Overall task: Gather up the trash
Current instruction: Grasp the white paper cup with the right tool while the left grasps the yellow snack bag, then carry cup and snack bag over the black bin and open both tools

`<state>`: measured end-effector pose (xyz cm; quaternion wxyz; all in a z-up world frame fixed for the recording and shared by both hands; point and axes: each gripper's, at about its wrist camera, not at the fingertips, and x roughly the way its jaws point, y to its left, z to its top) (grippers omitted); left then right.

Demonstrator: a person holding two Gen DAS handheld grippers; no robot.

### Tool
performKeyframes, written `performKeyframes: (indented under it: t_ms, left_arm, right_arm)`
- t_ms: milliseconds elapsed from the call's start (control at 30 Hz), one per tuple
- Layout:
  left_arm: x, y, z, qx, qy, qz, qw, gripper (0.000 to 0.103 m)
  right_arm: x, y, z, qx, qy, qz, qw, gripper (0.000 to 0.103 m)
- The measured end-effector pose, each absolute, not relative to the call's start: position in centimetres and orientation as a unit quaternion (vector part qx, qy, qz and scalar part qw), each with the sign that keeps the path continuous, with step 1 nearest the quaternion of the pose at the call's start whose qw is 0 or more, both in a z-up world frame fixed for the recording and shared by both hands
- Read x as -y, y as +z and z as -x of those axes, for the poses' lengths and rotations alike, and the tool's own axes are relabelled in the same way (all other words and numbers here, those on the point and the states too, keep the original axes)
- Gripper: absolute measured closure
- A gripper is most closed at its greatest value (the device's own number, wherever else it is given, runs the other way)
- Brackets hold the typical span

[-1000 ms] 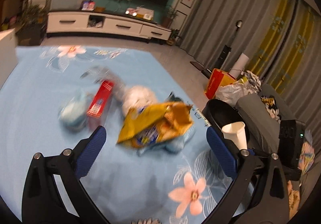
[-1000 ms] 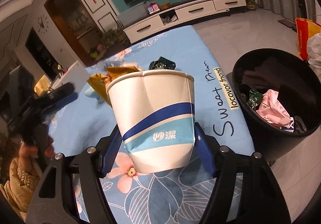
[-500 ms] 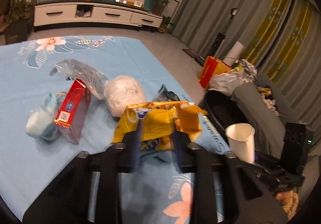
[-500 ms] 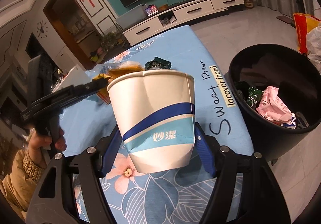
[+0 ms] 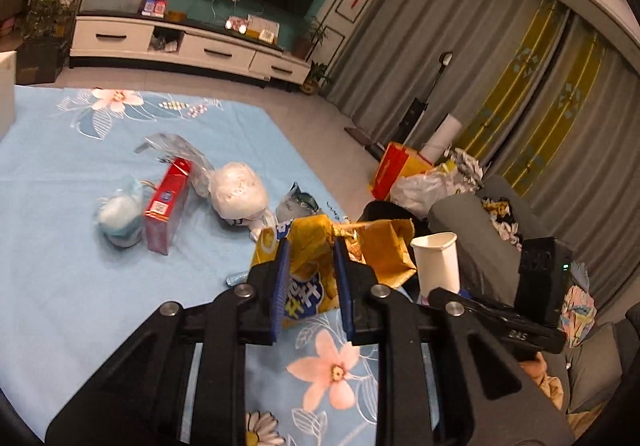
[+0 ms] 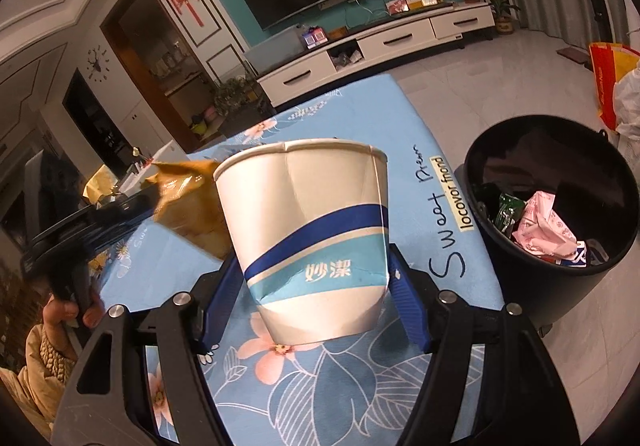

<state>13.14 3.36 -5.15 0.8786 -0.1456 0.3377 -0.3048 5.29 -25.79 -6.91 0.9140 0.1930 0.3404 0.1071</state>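
My left gripper (image 5: pixel 309 258) is shut on a yellow snack bag (image 5: pixel 376 250), lifted off the blue floral tablecloth (image 5: pixel 60 286). The same yellow snack bag (image 6: pixel 188 206) shows in the right wrist view, held up by the left gripper (image 6: pixel 132 206) at the left. My right gripper (image 6: pixel 310 286) is shut on a white paper cup (image 6: pixel 316 230) with blue bands, squeezed and tilted above the cloth. The paper cup (image 5: pixel 436 262) also appears at the right of the left wrist view. A black trash bin (image 6: pixel 560 286) with wrappers inside stands by the table's right edge.
On the cloth lie a red box (image 5: pixel 168 202), a white crumpled bag (image 5: pixel 240 194), a pale blue wad (image 5: pixel 120 218), a clear plastic wrapper (image 5: pixel 176 150) and a dark packet (image 5: pixel 300 202). Bags (image 5: pixel 416 178) and a grey sofa (image 5: pixel 492 246) sit right of the bin.
My left gripper closed from wide open onto the yellow snack bag and raised it off the cloth. The right gripper kept its hold on the cup and barely shifted.
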Motion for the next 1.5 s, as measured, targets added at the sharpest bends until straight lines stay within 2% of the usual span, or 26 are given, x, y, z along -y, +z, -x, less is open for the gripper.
performKeyframes:
  t_ms: [267, 533, 1500]
  left_arm:
    - [-4.1, -2.7, -11.3, -0.314, -0.309, 0.158, 0.884, 0.080]
    - [-1.4, -1.4, -11.5, -0.310, -0.325, 0.143, 0.882, 0.080]
    - [16.2, -2.9, -16.8, -0.326, -0.411, 0.048, 0.850, 0.080]
  right_arm:
    - [26.9, -6.0, -4.3, -0.323, 0.090, -0.206, 0.919, 0.033]
    - [29.4, -5.8, -2.9, -0.307, 0.068, -0.224, 0.923, 0.033]
    - [41.0, -7.6, -0.9, -0.268, -0.079, -0.274, 0.920, 0.033]
